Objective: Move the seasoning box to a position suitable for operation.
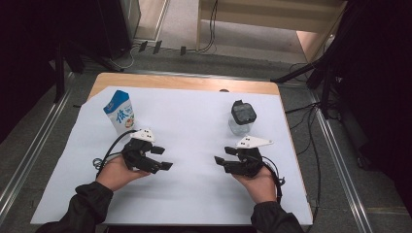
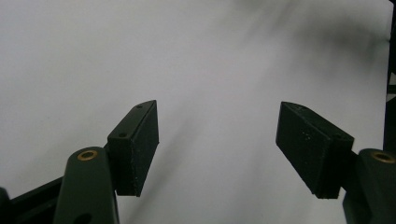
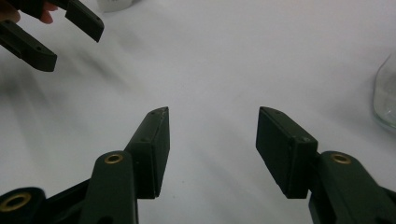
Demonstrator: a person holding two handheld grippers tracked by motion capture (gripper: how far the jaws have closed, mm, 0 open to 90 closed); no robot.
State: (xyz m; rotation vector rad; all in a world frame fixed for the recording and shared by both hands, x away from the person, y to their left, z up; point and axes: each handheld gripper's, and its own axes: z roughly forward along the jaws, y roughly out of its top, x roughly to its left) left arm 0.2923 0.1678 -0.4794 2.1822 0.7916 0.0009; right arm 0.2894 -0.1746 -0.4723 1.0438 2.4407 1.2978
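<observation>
A blue and white milk carton (image 1: 119,112) stands upright at the left of the white sheet (image 1: 194,121). At the right stands a clear glass jar (image 1: 241,119) with a black lid. My left gripper (image 1: 163,158) is held just in front of the carton and points toward the middle; its jaws are open over bare sheet (image 2: 217,140). My right gripper (image 1: 222,158) sits in front of the jar and points left at the other gripper, open with nothing between its jaws (image 3: 212,135). The jar's glass wall (image 3: 385,98) shows at the right edge of the right gripper view.
The left gripper (image 3: 70,46) appears at the top left of the right gripper view, with the carton's base (image 3: 112,3) behind it. The wooden table edge (image 1: 184,82) runs along the back. Cables and dark stands lie on the floor beyond.
</observation>
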